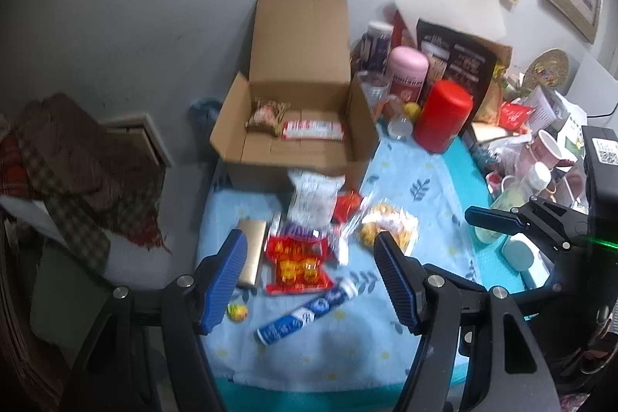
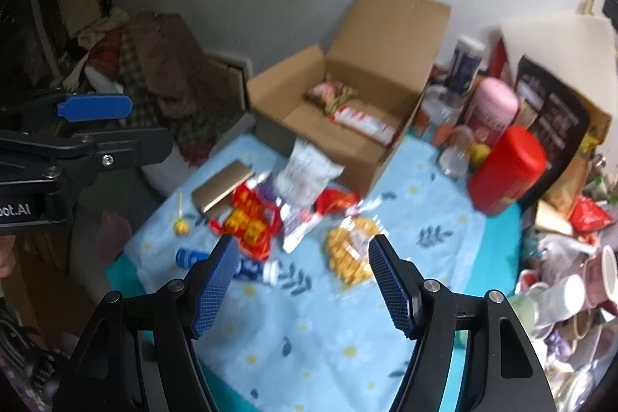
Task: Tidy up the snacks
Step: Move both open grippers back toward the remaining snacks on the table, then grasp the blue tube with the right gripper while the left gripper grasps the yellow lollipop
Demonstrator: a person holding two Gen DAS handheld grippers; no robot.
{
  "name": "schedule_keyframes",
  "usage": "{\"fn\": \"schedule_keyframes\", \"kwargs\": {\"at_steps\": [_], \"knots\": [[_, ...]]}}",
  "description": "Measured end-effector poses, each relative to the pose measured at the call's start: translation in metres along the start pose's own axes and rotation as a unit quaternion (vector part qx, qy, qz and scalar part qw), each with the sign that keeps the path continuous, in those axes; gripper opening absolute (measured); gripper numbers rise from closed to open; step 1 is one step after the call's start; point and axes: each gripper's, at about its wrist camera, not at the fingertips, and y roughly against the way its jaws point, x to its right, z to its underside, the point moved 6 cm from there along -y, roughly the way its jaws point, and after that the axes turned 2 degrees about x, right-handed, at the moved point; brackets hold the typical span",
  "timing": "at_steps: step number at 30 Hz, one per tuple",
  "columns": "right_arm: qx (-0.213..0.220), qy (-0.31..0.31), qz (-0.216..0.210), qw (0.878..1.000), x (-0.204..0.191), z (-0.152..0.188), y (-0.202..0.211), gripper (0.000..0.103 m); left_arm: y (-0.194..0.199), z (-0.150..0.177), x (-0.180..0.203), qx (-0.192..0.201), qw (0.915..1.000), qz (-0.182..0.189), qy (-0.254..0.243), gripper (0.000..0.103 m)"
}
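Observation:
An open cardboard box [image 1: 270, 149] [image 2: 370, 157] stands at the back of the table with a brown noodle pack [image 1: 266, 116] and a red-white bar pack [image 1: 313, 130] inside. In front lie a white bag [image 1: 313, 197], a red-yellow snack pack [image 1: 297, 265] [image 2: 251, 222], a clear bag of yellow snacks [image 1: 386, 228] [image 2: 349, 253], a blue-white tube [image 1: 305, 313] [image 2: 231, 265], a gold flat box [image 1: 253, 251] and a lollipop [image 1: 236, 311]. My left gripper [image 1: 311, 273] is open and empty above the snacks. My right gripper [image 2: 303, 277] is open and empty.
A red canister [image 1: 444, 114] [image 2: 506, 168], a pink canister [image 1: 407, 70], jars, cups [image 2: 602, 273] and cluttered packets crowd the right side. A chair with plaid cloth [image 1: 69, 172] stands left. The blue floral cloth [image 2: 328, 334] covers the table.

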Motion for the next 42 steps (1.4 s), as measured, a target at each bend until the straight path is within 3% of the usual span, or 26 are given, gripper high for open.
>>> {"fn": "schedule_keyframes", "kwargs": {"at_steps": [13,23,29,35,42], "knots": [[-0.106,-0.002,-0.075,0.992,-0.04,0.045,-0.069,0.07,-0.04,0.077,-0.05,-0.089,0.9929,-0.039,0.068,0.068],[-0.189,-0.05,-0.168,0.966,-0.064,0.061,-0.135,0.07,-0.059,0.108,-0.092,-0.129,0.9805,-0.073,0.13,0.068],[-0.201,-0.122,-0.192,0.953,-0.058,0.053,-0.161,0.071,-0.07,0.114,-0.108,-0.137,0.9761,-0.09,0.143,0.068],[-0.18,-0.157,-0.178,0.955,-0.05,0.031,-0.17,0.072,-0.09,0.117,-0.118,-0.143,0.9729,-0.085,0.161,0.068],[-0.214,-0.161,-0.138,0.954,-0.042,0.039,-0.184,0.072,-0.119,0.12,-0.126,-0.15,0.97,-0.087,0.17,0.068]]}}
